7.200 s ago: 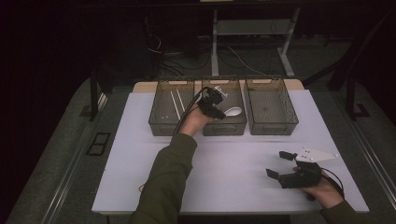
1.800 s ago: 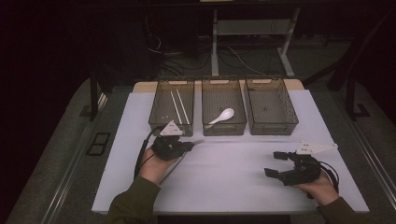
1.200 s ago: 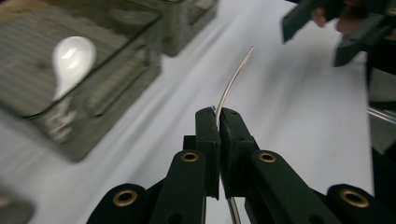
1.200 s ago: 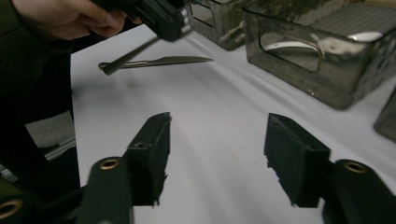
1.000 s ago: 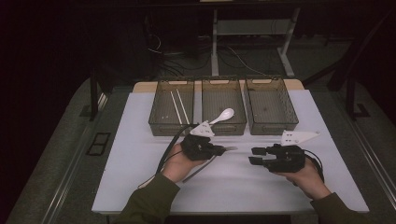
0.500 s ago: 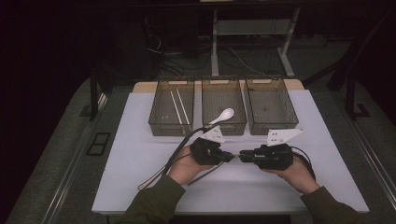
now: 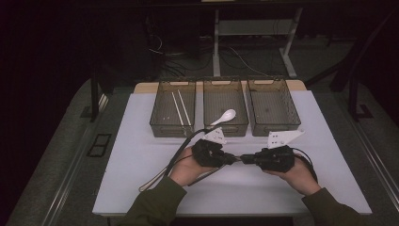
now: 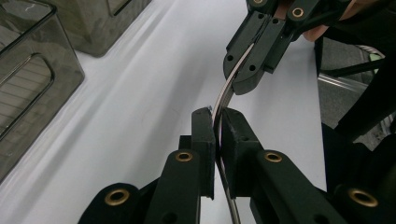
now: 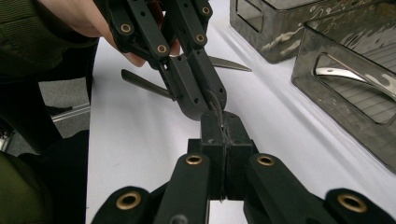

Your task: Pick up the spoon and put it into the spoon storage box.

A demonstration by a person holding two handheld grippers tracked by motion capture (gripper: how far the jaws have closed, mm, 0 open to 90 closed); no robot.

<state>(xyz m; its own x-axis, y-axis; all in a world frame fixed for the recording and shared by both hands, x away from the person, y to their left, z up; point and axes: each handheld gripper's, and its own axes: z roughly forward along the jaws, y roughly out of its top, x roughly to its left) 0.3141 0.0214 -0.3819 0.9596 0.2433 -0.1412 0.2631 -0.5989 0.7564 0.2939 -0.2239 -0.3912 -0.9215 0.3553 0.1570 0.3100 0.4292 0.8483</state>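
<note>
Since the earlier frames you have brought both hands from well apart to the middle of the white table (image 7: 141, 155), so that the left gripper (image 7: 225, 158) and the right gripper (image 7: 246, 159) now meet tip to tip in front of the three smoked-plastic bins (image 7: 225, 127). The right gripper's jaws have just been closing, and the thing between them is the thin, curved metal utensil handle (image 8: 226, 95).

Findings:
- Left gripper: clenched on the handle. In the left gripper view the strip runs up between its pads and bends toward the other tool.
- Right gripper: clamped on the far end of the same strip; in the right gripper view its pads press together with the metal edge caught between them.
- The utensil is held in the air between the two tools, just above the table surface, touching neither bin nor table as far as the views show. Its working end is hidden, so I cannot tell which kind of utensil it is.
- The left bin holds pale chopsticks (image 7: 181, 108); the middle bin holds a white ceramic spoon (image 7: 224, 117).

Judgement: this reads as a hand-over. With both grips seated, your left gripper can let go, leaving the right gripper to carry the piece to a bin.
</note>
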